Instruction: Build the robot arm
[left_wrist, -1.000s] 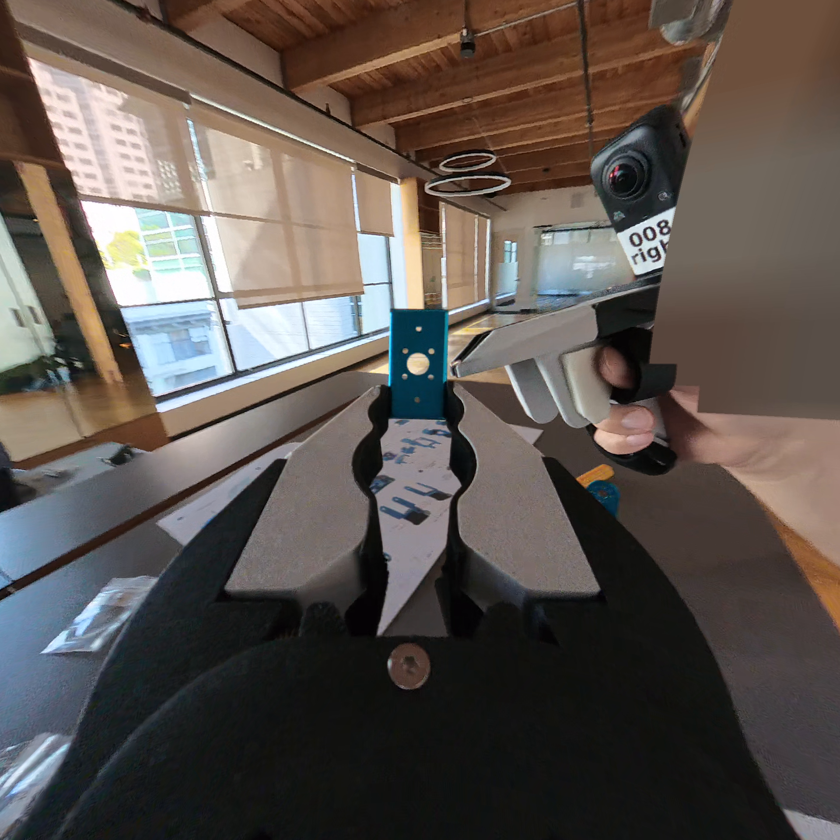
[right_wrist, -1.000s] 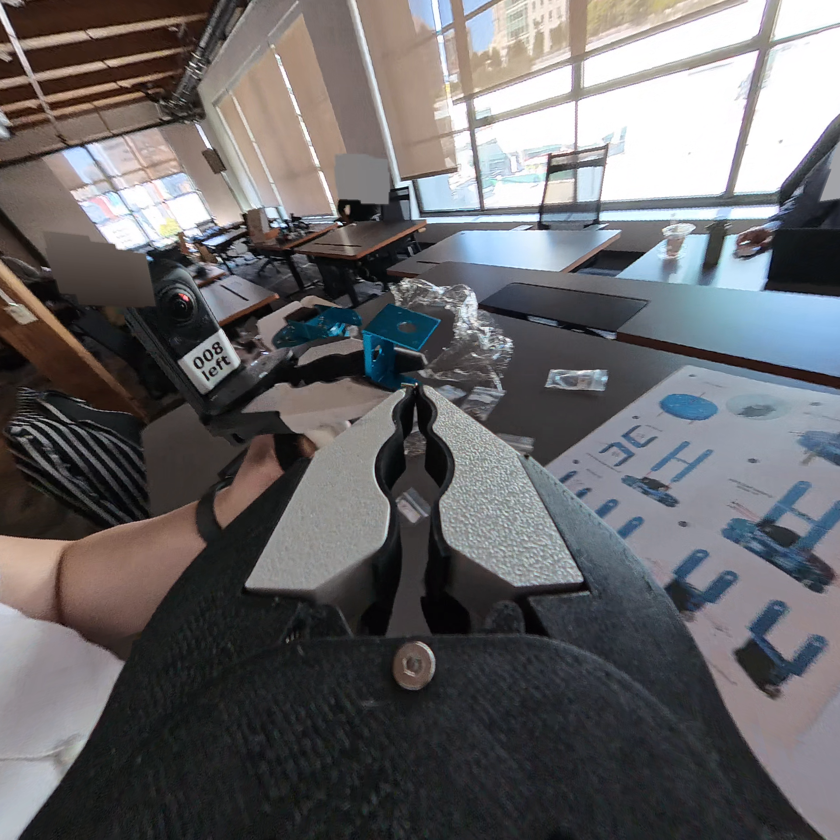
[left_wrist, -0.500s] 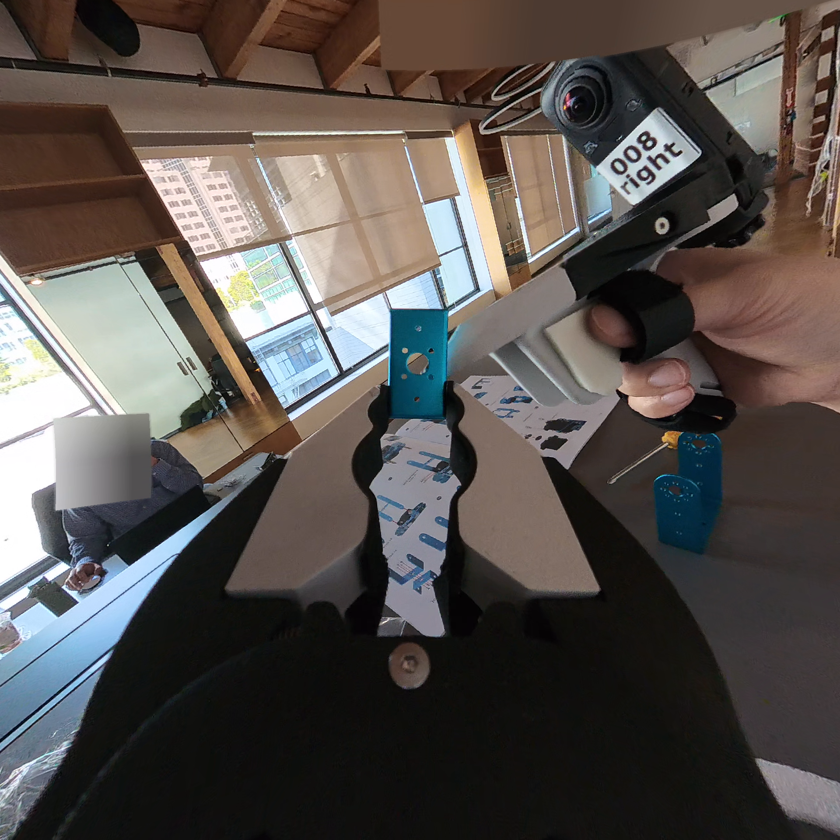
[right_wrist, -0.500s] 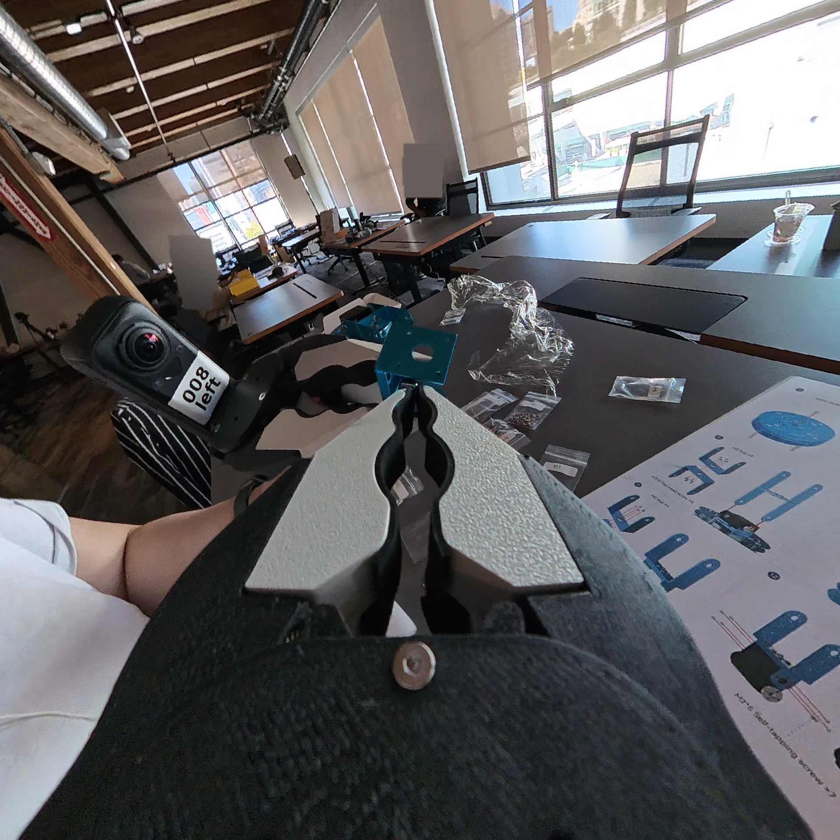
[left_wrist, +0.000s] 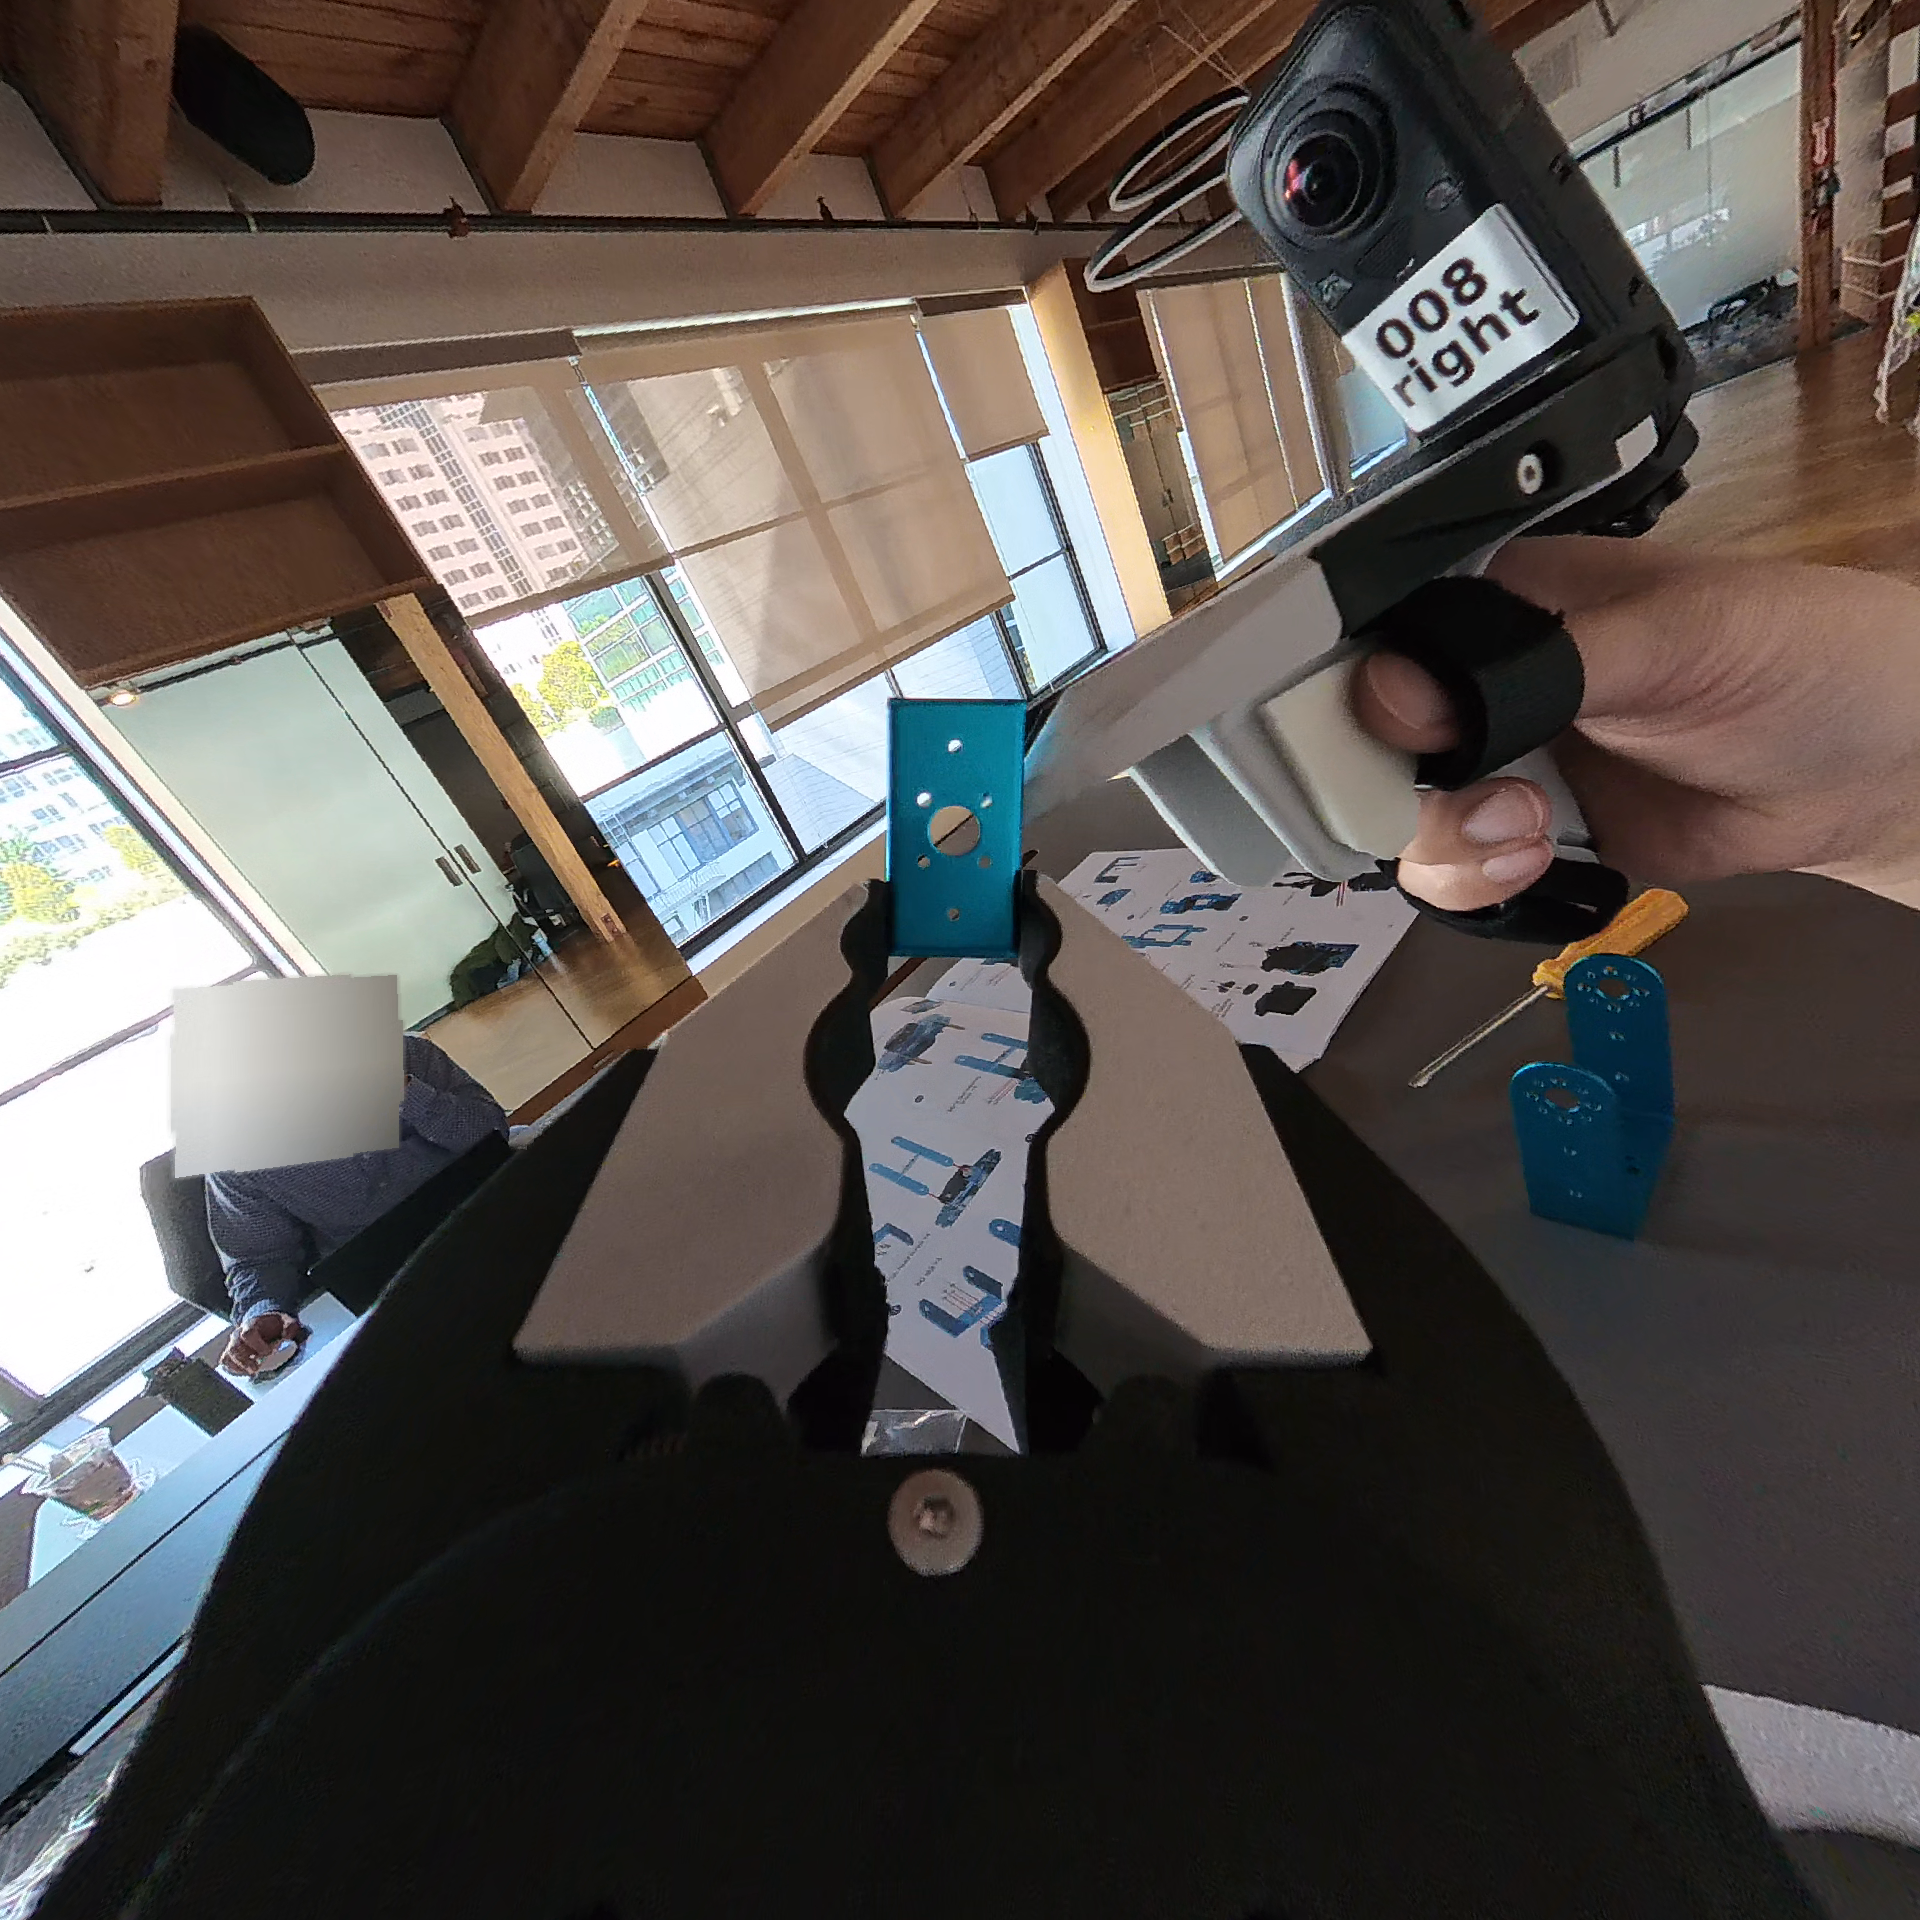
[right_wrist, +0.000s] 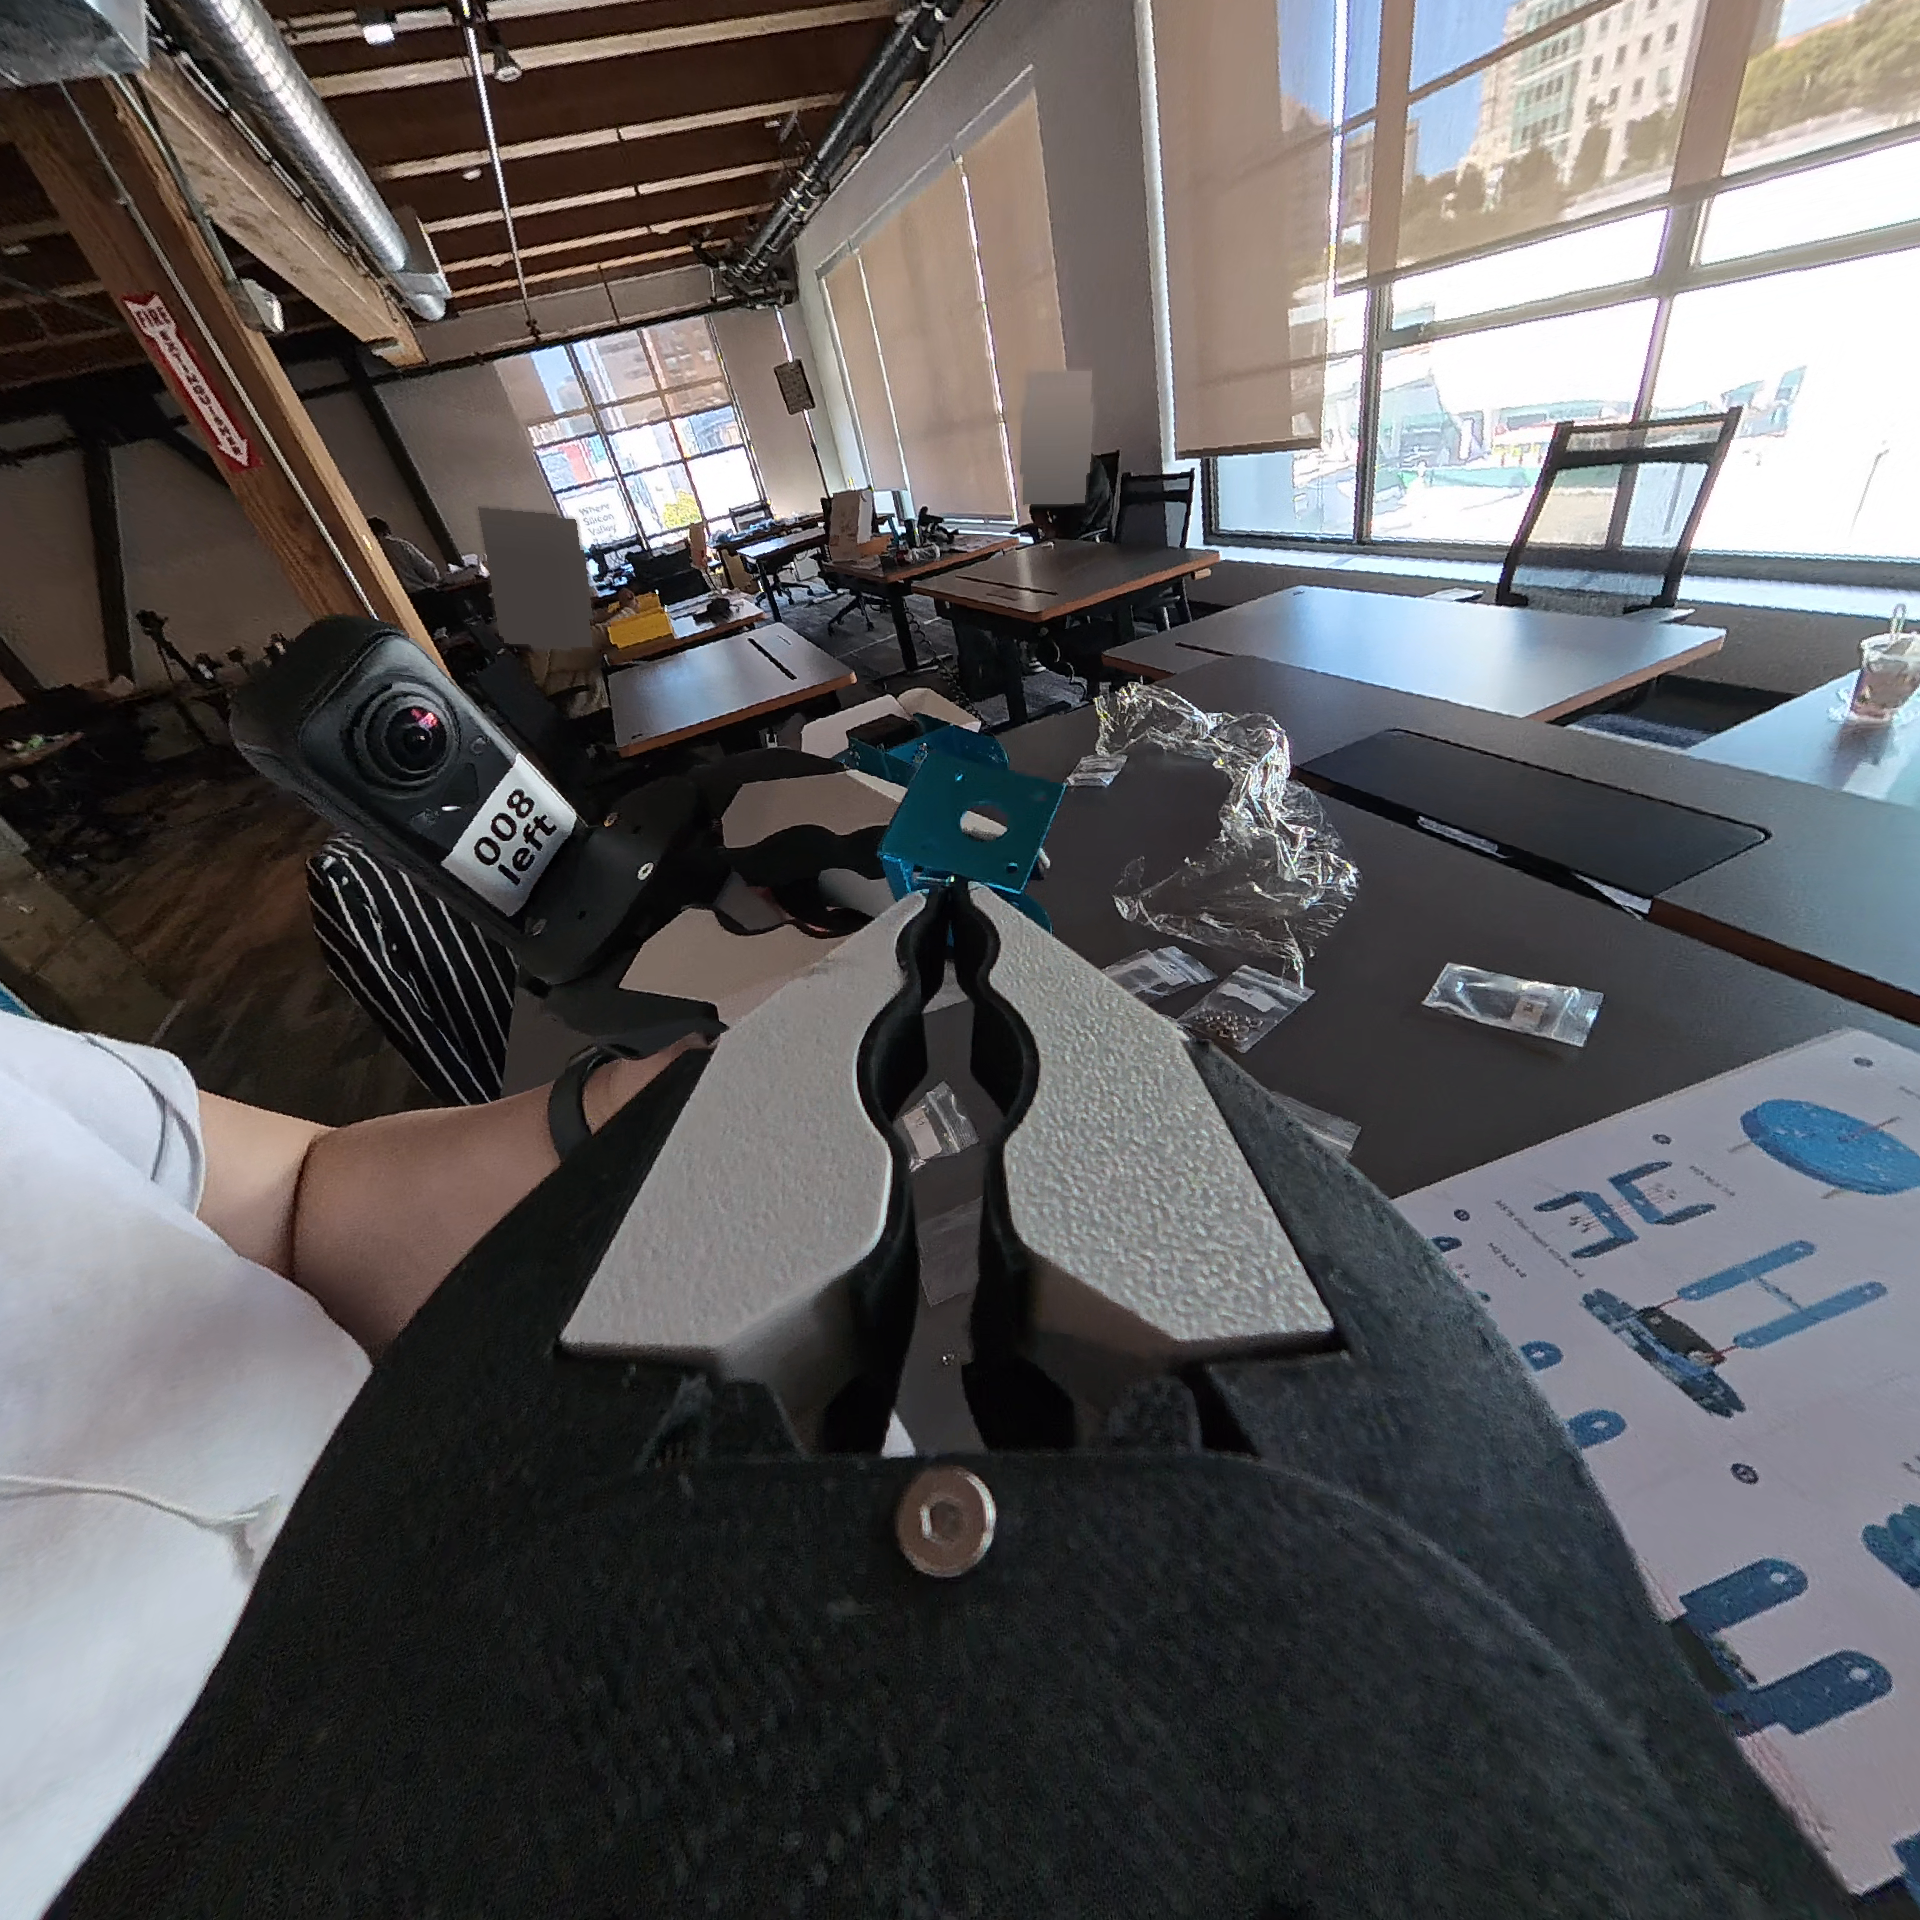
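My left gripper (left_wrist: 954, 914) is shut on a blue metal bracket (left_wrist: 954, 821) with a round centre hole and holds it upright above the dark table (left_wrist: 1662, 1403). My right gripper (right_wrist: 948, 902) is shut, and its tips touch the lower edge of that bracket (right_wrist: 971, 821). I cannot tell whether anything small is pinched in the tips. In the left wrist view the right gripper's fingers (left_wrist: 1143, 707) come in from the right against the bracket's side. In the right wrist view the left gripper (right_wrist: 883, 831) comes in from the left.
A blue U-shaped bracket (left_wrist: 1590, 1132) stands on the table beside a yellow-handled screwdriver (left_wrist: 1538, 987). A printed instruction sheet (right_wrist: 1714, 1351) lies at the right. Crumpled clear plastic (right_wrist: 1236, 842) and small parts bags (right_wrist: 1512, 1003) lie behind it. A person (left_wrist: 312, 1226) sits at a far desk.
Both grippers have swung round and risen above the table. The right gripper's tips have closed in onto the bracket's edge. The left gripper has kept hold of the bracket.
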